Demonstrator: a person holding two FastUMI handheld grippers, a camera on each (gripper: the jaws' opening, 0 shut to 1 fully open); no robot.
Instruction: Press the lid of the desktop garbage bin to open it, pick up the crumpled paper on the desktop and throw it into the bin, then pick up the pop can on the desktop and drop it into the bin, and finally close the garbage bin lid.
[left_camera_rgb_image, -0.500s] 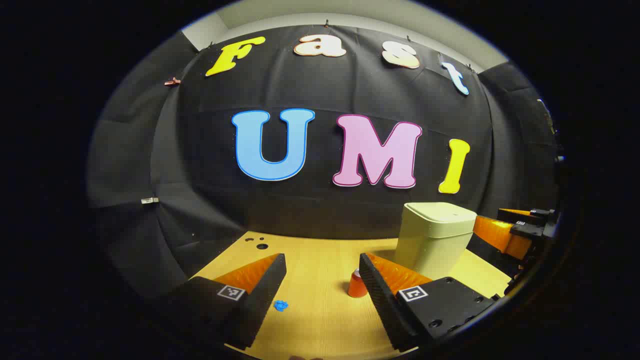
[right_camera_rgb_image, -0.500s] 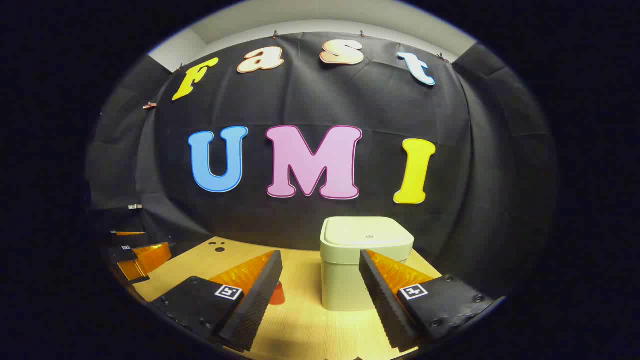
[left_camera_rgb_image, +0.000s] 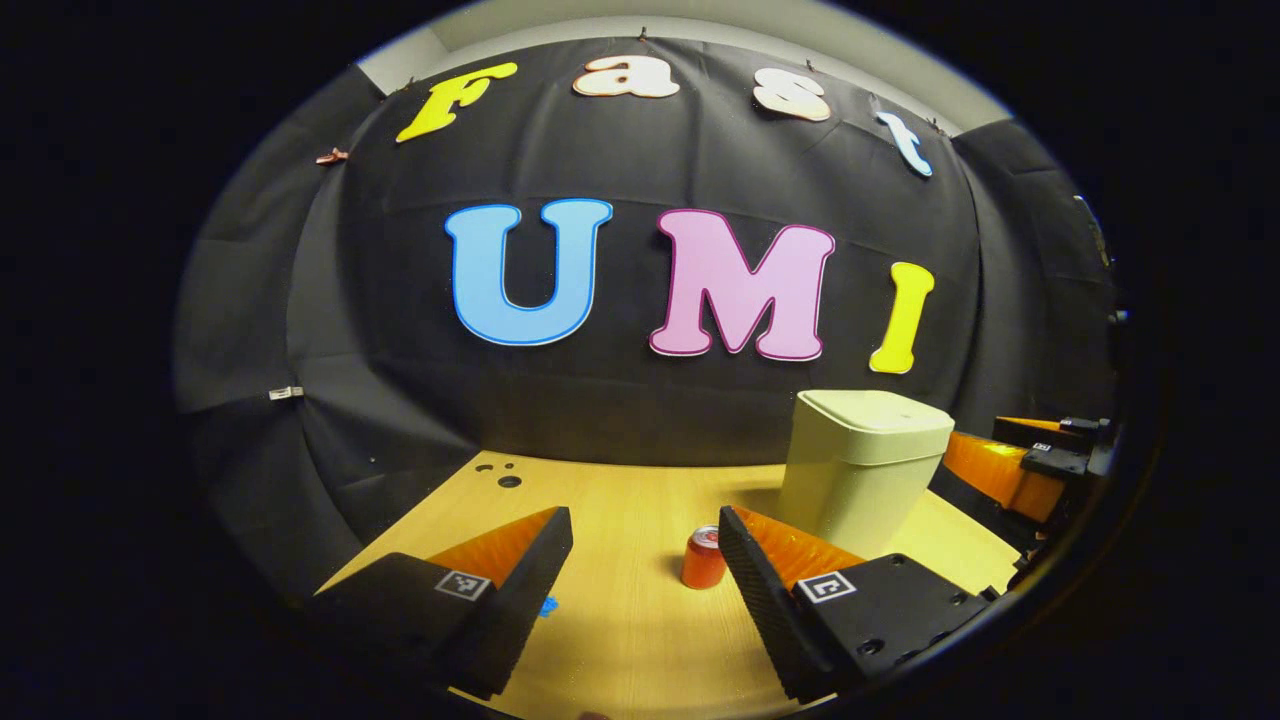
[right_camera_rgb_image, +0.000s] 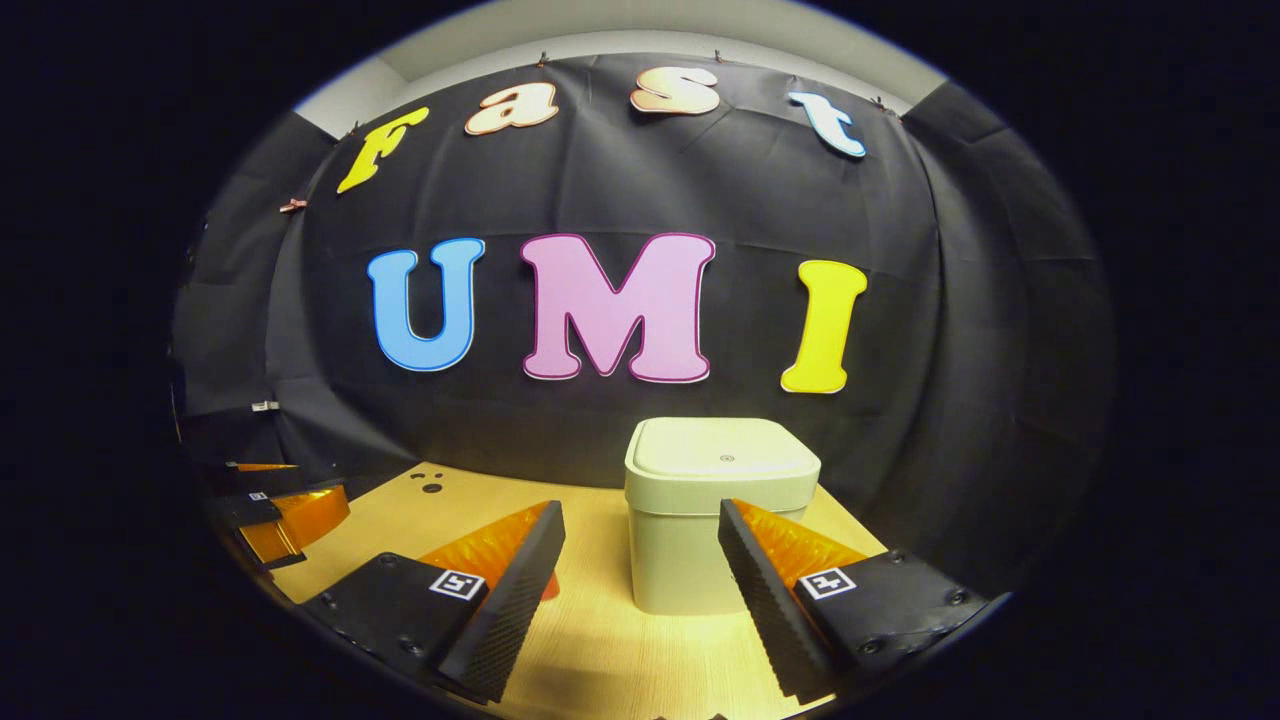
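Your left gripper (left_camera_rgb_image: 645, 585) hovered above the wooden tabletop (left_camera_rgb_image: 620, 650) with its fingers spread wide apart and nothing between them. In the left gripper view the pop can (left_camera_rgb_image: 703, 558) stood upright on the tabletop just beside the inner edge of the finger on that view's right, apart from it as far as the picture let you tell. A scrap of blue crumpled paper (left_camera_rgb_image: 547, 605) lay on the tabletop, partly hidden behind the finger on that view's left. The garbage bin (left_camera_rgb_image: 858, 470) stood farther back and to the right of the can, with its lid (left_camera_rgb_image: 872, 412) down. Beyond the bin, at the right edge of that view, part of your other gripper showed.

Your right gripper (right_camera_rgb_image: 640, 590) was also held with its fingers parted and empty, aimed at the garbage bin (right_camera_rgb_image: 700, 540), which stood straight ahead between the two fingers and apart from them. Its lid (right_camera_rgb_image: 722, 450) lay flat and closed, with a small mark near the middle. At the left edge of the right gripper view your left gripper (right_camera_rgb_image: 275, 510) showed over the tabletop (right_camera_rgb_image: 610, 660).
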